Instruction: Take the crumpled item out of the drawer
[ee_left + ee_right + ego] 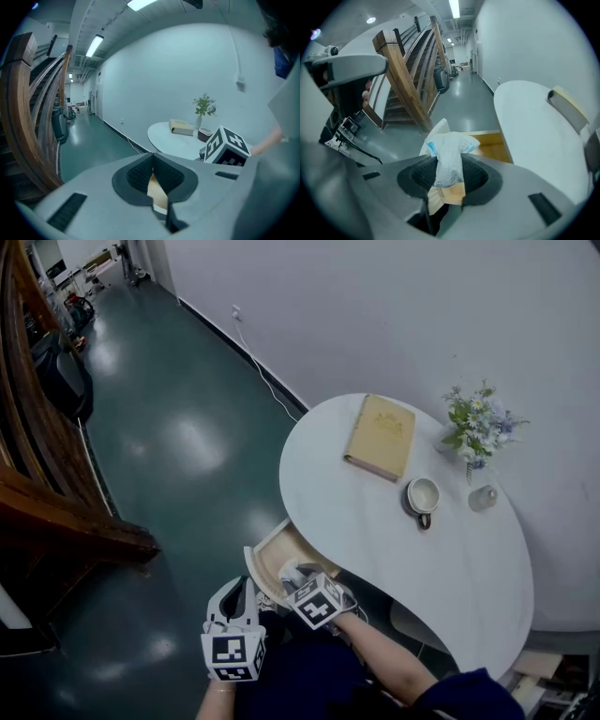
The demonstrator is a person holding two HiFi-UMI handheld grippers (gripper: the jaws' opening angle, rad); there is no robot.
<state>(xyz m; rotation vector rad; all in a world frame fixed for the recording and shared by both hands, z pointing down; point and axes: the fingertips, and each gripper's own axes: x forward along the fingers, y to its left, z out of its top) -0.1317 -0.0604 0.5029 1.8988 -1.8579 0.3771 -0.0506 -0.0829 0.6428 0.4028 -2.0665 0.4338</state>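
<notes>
The crumpled white-and-blue wrapper (449, 157) is pinched between the jaws of the right gripper (447, 180), at lower centre of the head view, by the one open wooden drawer (267, 559) under the edge of the white table (375, 521). Beside it is the left gripper (152, 160), its jaws pressed together on nothing. The table bears one book (380, 437), one cup (422, 495), one small glass (483, 497) and one vase of flowers (478, 427). Glossy green floor (178, 427) lies open at left, up to the wooden staircase (37, 474).

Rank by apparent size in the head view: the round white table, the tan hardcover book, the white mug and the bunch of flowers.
1. The round white table, by far the largest.
2. The tan hardcover book and the bunch of flowers cover similar areas, too close to rank.
3. The white mug, clearly the smallest.
</notes>
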